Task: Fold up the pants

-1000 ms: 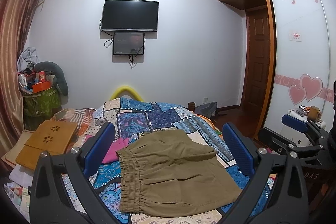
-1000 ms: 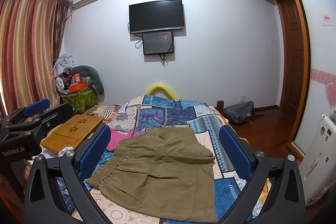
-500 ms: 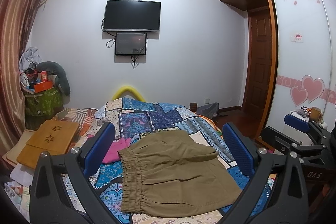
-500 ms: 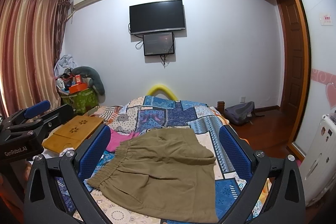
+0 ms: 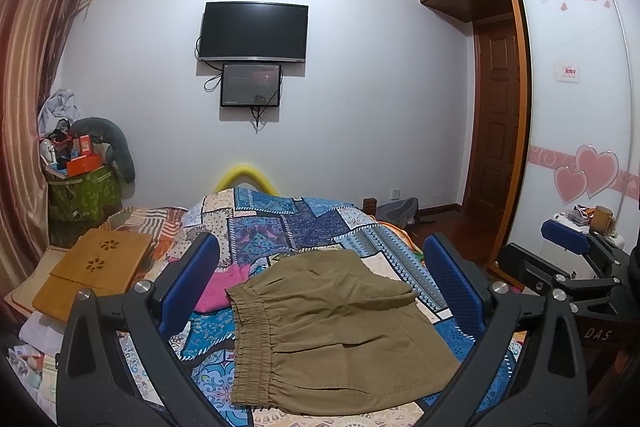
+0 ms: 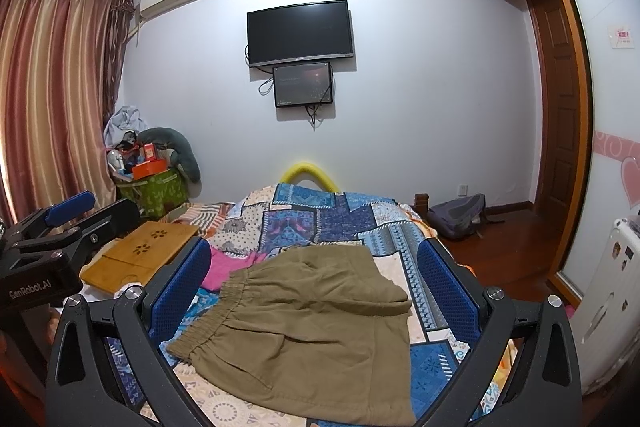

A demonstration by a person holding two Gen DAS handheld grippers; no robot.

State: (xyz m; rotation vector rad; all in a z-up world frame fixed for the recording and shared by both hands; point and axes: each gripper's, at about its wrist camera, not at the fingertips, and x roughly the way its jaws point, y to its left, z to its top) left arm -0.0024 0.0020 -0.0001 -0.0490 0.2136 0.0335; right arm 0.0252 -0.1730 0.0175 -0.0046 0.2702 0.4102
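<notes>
my left gripper (image 5: 320, 287) and right gripper (image 6: 314, 285) are wide open above the soft brown cloth pants (image 5: 332, 331), which might bunch if i grab badly.

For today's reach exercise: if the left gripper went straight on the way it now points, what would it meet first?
Probably nothing close: the left gripper is open, held above the olive pants and aimed across the patchwork quilt. The far wall looks first, though depth is unclear.

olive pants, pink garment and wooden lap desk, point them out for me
olive pants (image 5: 336, 323), left wrist view, middle of the folded fabric
pink garment (image 5: 218, 289), left wrist view, the part showing beside the waistband
wooden lap desk (image 6: 140, 255), right wrist view, top board near the flower cutouts
</notes>
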